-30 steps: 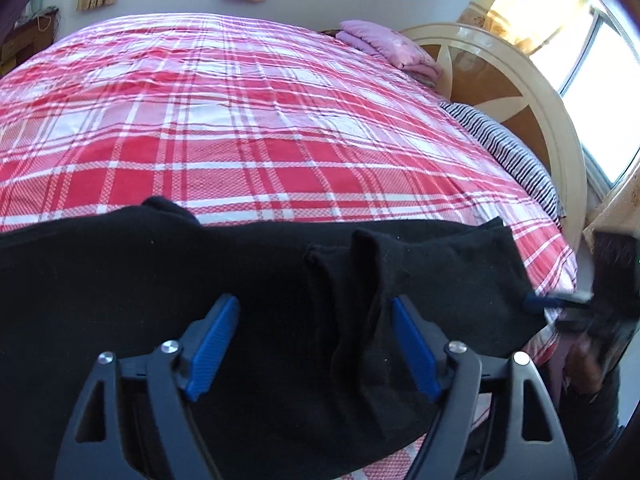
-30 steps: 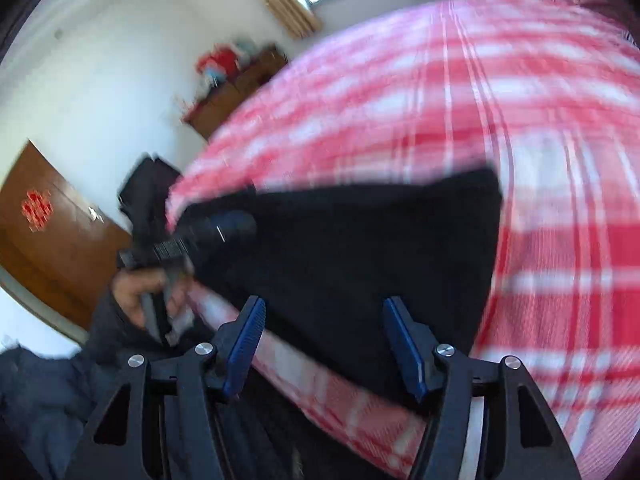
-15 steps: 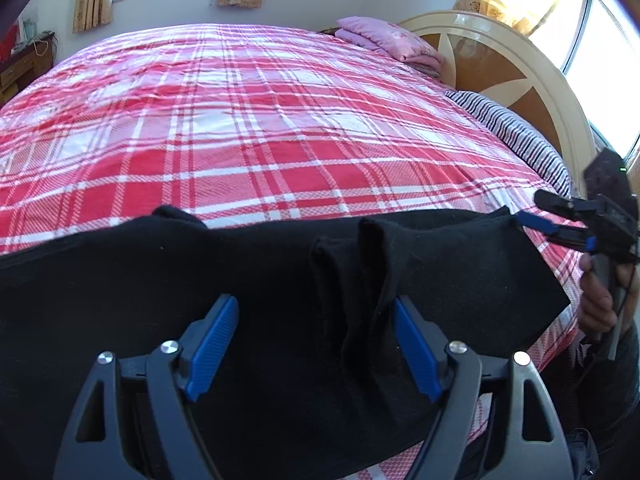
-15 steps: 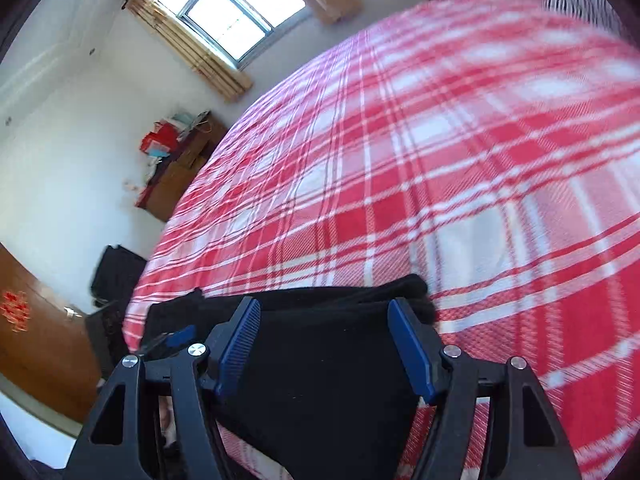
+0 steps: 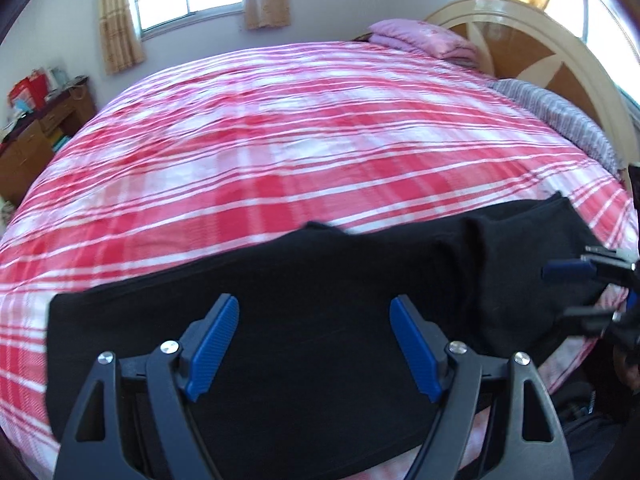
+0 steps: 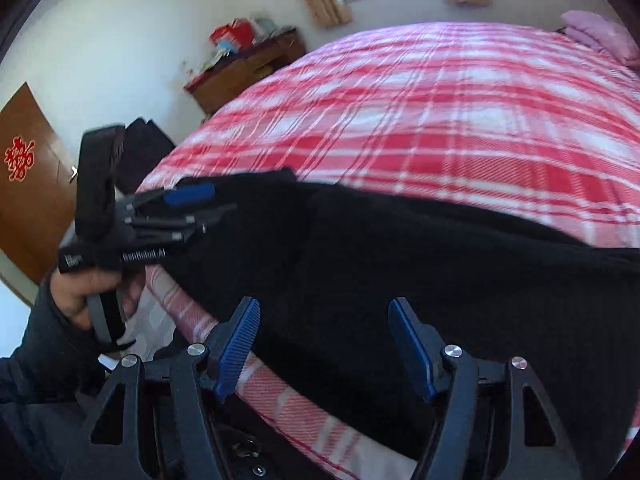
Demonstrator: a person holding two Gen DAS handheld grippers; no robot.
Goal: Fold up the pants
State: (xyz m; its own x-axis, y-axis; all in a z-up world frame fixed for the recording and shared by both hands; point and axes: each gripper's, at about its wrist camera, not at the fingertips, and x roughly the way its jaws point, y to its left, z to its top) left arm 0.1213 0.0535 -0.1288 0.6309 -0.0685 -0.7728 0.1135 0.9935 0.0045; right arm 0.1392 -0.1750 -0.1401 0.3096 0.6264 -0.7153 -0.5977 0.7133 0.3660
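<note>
Black pants lie stretched along the near edge of a bed with a red and white plaid cover. They also show in the right wrist view. My left gripper is open and empty, hovering above the middle of the pants. My right gripper is open and empty over the pants near the bed edge. In the left wrist view the right gripper shows at the right end of the pants. In the right wrist view the left gripper shows at the left end, held by a hand.
A pink folded blanket and a striped pillow lie by the curved headboard. A wooden dresser with clutter stands by the far wall. A brown door is at the left.
Both grippers have swung sideways along the bed edge. The left view now takes in the whole length of the pants; the right gripper has turned back toward the left end.
</note>
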